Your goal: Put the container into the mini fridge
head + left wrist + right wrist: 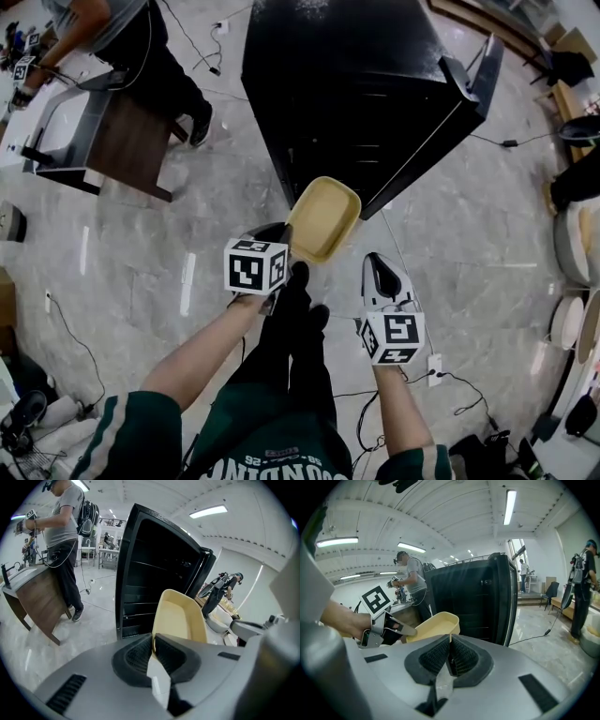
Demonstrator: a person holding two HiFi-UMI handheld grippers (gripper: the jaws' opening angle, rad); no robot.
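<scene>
The left gripper [153,652] pinches the container [178,618] by its rim before the open fridge [154,569], ready for loading, while the right gripper [449,654] idles closed and empty.

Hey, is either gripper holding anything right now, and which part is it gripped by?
The left gripper pinches the yellow container by its rim at the near end. The right gripper is shut and holds nothing.

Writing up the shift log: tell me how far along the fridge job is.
Done: the fridge stands with its door open, and the container is picked up. In hand: the left gripper is shut on its rim, holding it in front of the fridge; the right gripper is shut and empty. Left: set it inside and let go.
</scene>
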